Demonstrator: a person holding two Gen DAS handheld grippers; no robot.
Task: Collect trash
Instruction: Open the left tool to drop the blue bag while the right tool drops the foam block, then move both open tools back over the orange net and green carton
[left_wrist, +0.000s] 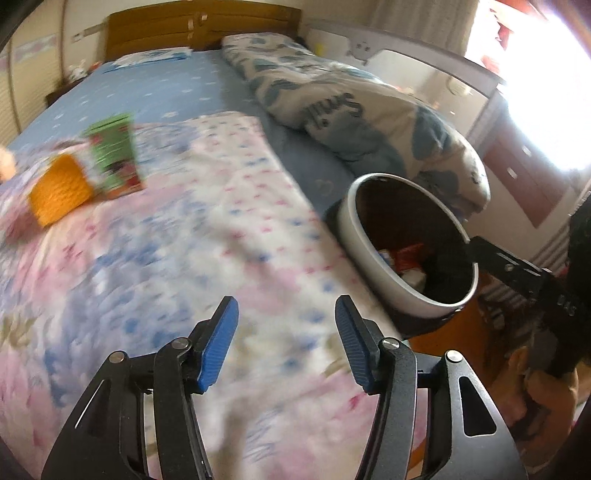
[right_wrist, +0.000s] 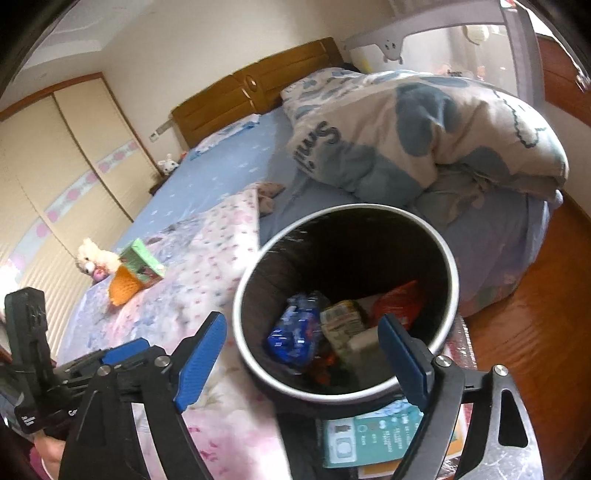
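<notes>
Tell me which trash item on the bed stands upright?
The green carton stands upright on the floral quilt; the orange wrapper beside it lies flat against its base.

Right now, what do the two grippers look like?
The left gripper and the right gripper match: black metal linkage arms with triangular cut-outs, silver round rivets at the joints, and flat blue ribbed pads on the fingers.

Left gripper tilts downward, its blue pads spread apart with nothing between them. Right gripper angles down too, jaws gaping wider, nothing pinched. From the right wrist view, the left one sits low at the left.
</notes>
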